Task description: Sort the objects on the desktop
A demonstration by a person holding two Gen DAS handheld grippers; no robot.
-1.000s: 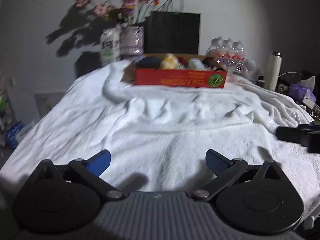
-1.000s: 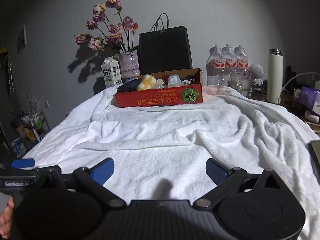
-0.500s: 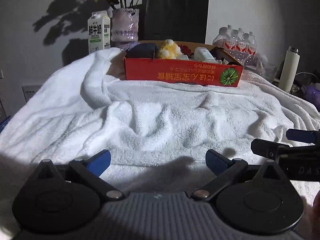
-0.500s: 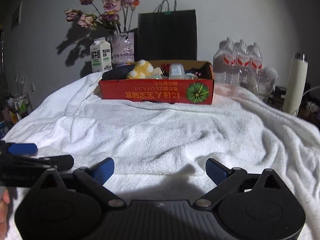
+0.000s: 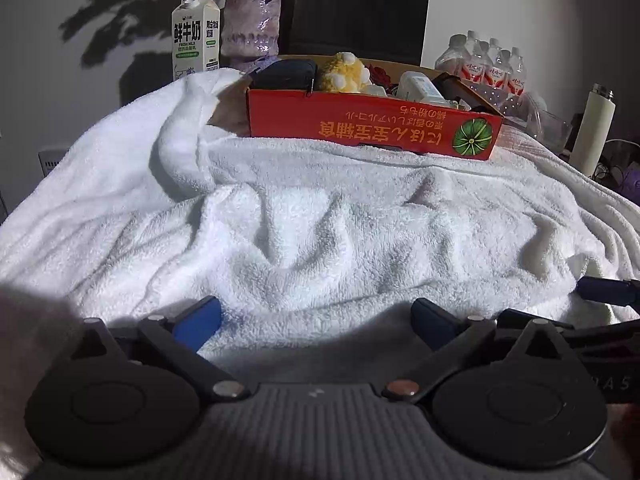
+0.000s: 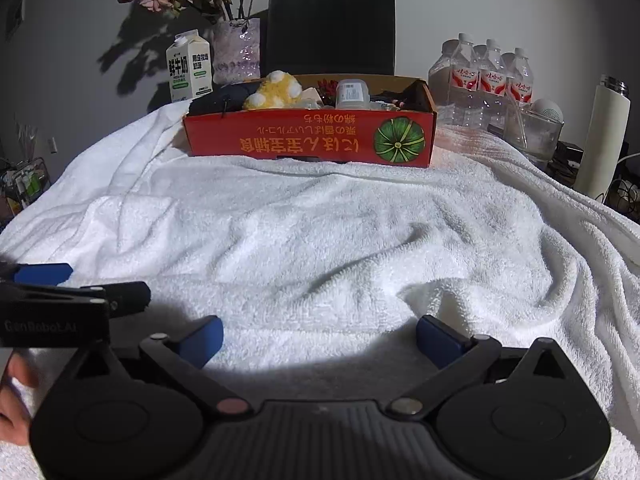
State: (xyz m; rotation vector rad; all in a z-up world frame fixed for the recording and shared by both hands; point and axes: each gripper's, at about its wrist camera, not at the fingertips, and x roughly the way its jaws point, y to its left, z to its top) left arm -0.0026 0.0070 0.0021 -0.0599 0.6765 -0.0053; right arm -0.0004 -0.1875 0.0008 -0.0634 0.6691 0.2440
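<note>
Left wrist view: left gripper [image 5: 316, 316] fingers apart, empty, low over white towel [image 5: 320, 232] | right gripper [image 6: 319, 334] likewise spread, empty | red cardboard box [image 6: 310, 138] at far edge holds the plush toy [image 6: 276, 90] and other objects, likely the sorting source.

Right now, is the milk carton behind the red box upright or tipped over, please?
Upright: the milk carton stands with its gabled top up, behind the red box.
</note>
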